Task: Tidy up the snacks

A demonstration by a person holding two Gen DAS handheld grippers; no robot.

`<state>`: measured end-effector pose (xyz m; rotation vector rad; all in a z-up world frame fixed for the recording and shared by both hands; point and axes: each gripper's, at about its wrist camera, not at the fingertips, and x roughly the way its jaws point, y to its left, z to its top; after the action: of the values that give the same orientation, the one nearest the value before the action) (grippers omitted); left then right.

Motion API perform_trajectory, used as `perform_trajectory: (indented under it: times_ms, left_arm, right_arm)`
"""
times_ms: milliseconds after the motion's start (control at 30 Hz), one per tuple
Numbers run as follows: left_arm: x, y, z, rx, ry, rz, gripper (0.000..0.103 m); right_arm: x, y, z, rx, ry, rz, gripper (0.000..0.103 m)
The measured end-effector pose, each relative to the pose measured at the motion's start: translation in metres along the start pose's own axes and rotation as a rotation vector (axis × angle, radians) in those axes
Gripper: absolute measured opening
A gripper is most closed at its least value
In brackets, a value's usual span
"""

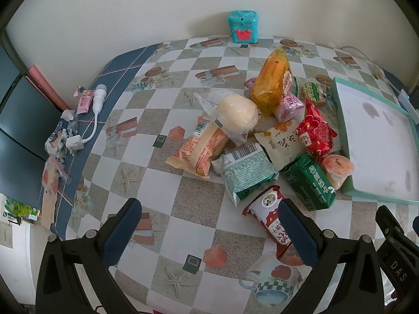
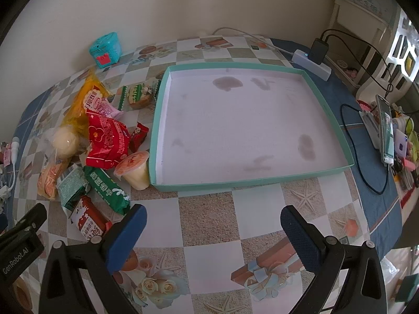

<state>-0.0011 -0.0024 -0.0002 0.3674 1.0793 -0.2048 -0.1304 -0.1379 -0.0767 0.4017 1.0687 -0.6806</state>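
Observation:
A pile of wrapped snacks lies on the checked tablecloth: a yellow bag [image 1: 272, 83], a round pale bun in clear wrap [image 1: 237, 115], an orange packet [image 1: 201, 149], a red packet [image 1: 315, 128], a green biscuit packet [image 1: 310, 183], a jelly cup [image 1: 336, 170] and a red-and-white packet [image 1: 269, 212]. An empty teal-rimmed tray [image 2: 285, 180] sits to their right. My left gripper [image 1: 209, 225] hangs open just before the pile, its right finger over the red-and-white packet. My right gripper [image 2: 213, 230] stands open in front of the tray, holding nothing.
A teal tin [image 1: 243, 26] stands by the wall. A white charger with cable [image 1: 97, 104] and torn wrappers [image 1: 60, 136] lie at the table's left edge. A power strip [image 2: 311, 60], black cables and a phone [image 2: 386, 128] sit right of the tray.

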Motion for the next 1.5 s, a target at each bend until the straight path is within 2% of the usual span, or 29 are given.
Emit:
perform_trajectory:
  times_ms: [1500]
  left_arm:
    - [0.0048,-0.0008,0.0009,-0.017,0.029,-0.028,0.103]
  right_arm:
    - [0.0015,0.0001,-0.0003,0.002,0.003,-0.003,0.103]
